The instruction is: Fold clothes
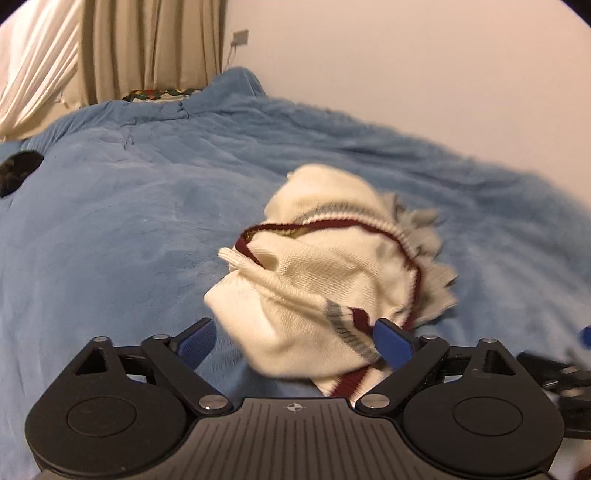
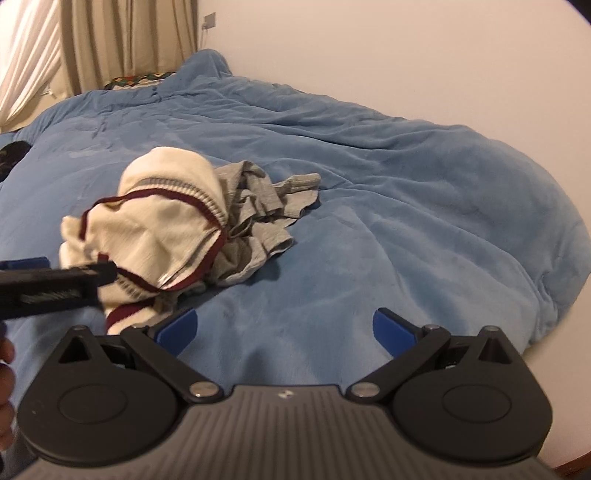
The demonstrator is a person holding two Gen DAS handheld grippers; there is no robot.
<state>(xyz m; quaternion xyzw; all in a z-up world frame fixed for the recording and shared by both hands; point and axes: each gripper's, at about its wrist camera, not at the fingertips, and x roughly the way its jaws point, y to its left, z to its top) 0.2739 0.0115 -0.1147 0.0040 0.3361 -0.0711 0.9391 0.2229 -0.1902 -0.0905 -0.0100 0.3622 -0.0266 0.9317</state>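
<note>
Left gripper sits low in the frame with its blue jaws spread wide, and the cream sweater with the maroon trim is bunched right between them, its striped cuff draped against the pad at lower right, not pinched as far as I can tell. Over on the right wrist view, the right gripper is open too, jaws wide over bare blue blanket, holding nothing, with the sweater off at centre left of its frame. Here's the worry: that sweater is a crumpled heap with the hem and collar twisted together, so a bite taken now would likely catch several layers at once, and it could lift as a knot rather than spread flat. Just behind it, touching it, lies a grey garment, also rumpled, and a careless pull may well drag that along. The plush blanket looks soft and puffy, so the bed gives underneath and the fabric could cling instead of sliding. Further back, a patterned cloth peeks out at upper left, then beige curtains and a plain pale wall with a socket.
</note>
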